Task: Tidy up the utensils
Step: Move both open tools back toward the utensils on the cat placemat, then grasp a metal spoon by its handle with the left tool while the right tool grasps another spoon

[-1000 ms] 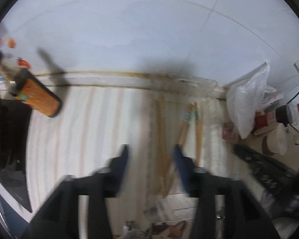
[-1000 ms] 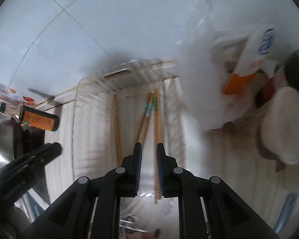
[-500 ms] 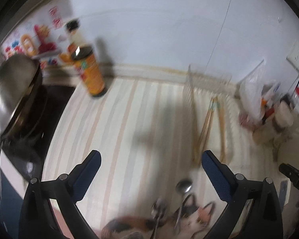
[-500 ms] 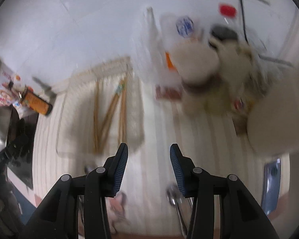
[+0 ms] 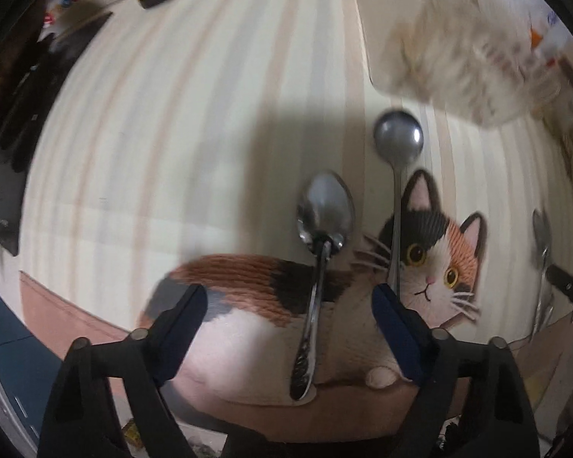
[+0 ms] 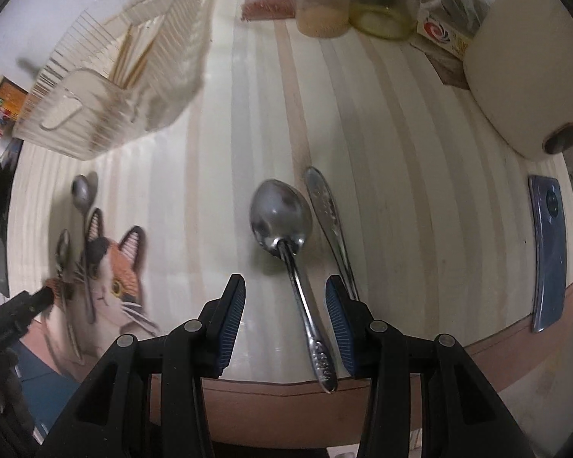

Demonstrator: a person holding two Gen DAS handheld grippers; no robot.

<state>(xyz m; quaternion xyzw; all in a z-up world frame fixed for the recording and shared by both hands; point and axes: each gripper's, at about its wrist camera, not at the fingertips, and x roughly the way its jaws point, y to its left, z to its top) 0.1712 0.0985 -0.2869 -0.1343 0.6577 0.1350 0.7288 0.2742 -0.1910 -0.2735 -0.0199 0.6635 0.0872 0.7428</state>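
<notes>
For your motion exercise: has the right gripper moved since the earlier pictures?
Yes. The right gripper has left the clear basket and now straddles a spoon, jaws having just opened.

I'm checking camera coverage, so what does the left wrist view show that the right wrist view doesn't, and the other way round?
Only the left wrist view shows the cat's body on the mat and the left tool, jaws open around a spoon.

Only the right wrist view shows the phone, the jars, the white pot and the right tool, jaws open around a big spoon.

Both show the cat's face, the round spoon lying across it, the clear rack and the striped counter.
</notes>
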